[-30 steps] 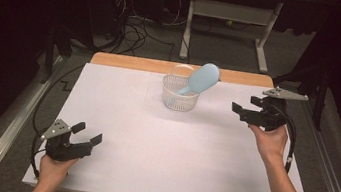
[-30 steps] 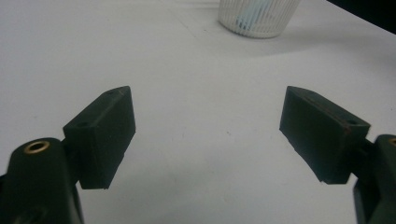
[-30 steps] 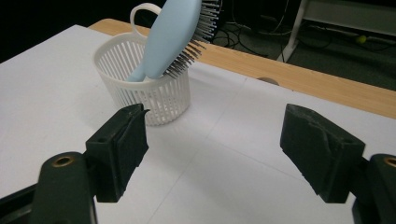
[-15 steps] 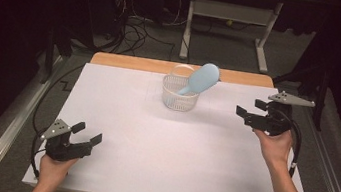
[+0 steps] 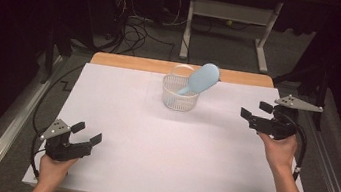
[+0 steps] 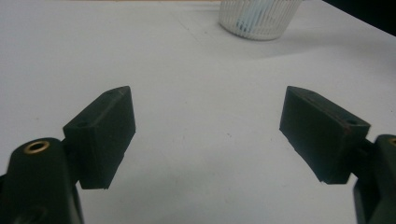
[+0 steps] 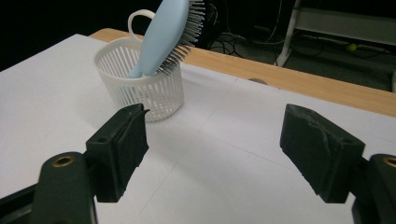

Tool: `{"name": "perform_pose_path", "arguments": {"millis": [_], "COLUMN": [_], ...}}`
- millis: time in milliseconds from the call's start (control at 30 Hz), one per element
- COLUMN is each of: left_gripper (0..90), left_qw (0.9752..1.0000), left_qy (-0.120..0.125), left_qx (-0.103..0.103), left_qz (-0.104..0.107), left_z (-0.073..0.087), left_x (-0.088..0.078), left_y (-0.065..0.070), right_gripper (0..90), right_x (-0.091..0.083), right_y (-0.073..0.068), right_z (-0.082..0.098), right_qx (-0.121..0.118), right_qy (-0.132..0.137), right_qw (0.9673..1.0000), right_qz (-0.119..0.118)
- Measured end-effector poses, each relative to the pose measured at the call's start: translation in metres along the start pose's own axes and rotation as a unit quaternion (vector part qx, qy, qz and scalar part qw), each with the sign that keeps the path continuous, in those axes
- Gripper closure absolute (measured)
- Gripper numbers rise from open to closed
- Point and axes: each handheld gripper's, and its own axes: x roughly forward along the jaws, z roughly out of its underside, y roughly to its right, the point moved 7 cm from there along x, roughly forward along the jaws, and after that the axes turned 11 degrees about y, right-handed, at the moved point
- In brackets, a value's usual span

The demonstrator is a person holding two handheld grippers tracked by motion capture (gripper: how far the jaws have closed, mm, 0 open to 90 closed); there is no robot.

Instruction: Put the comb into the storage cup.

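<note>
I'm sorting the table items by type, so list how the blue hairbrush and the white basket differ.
The hairbrush is solid pale blue with bristles on one face; the basket is white with slatted, see-through walls. The hairbrush leans tilted, its head sticking out over the rim; the basket stands upright on the white sheet. The hairbrush is long and narrow; the basket is round and squat, with a loop handle. Both look like plastic.

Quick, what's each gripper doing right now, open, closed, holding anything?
Left gripper: open, holding nothing.
Right gripper: open, holding nothing.

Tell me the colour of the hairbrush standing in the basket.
Light blue hairbrush in a white slatted basket; the right gripper view shows it best.
</note>
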Motion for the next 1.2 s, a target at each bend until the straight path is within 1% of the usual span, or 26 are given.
{"name": "perform_pose_path", "arguments": {"millis": [233,367,567,933,1200], "left_gripper": [17.8,17.8,17.8,17.8,17.8], "left_qw": [1.0000,1.0000,1.0000,1.0000,1.0000], "left_qy": [0.001,0.001,0.001,0.002,0.003], "left_qx": [0.002,0.001,0.001,0.000,0.000], "left_qz": [-0.001,0.000,0.001,0.000,0.000], "left_z": [0.000,0.000,0.000,-0.001,-0.001], "left_x": [0.000,0.000,0.000,0.000,-0.001], "left_y": [0.000,0.000,0.001,0.000,0.000], "right_gripper": [23.9,23.9,23.8,23.6,23.6], "right_x": [-0.004,-0.008,-0.014,-0.022,-0.030], "right_y": [-0.001,0.000,0.001,0.001,0.002], "right_z": [0.002,0.002,0.002,0.006,0.006], "right_qx": [-0.004,-0.004,-0.001,-0.001,0.002], "right_qy": [0.001,0.006,0.015,0.021,0.035], "right_qw": [1.0000,1.0000,0.9999,0.9998,0.9994], "right_qz": [-0.002,-0.002,-0.002,-0.003,-0.003]}}
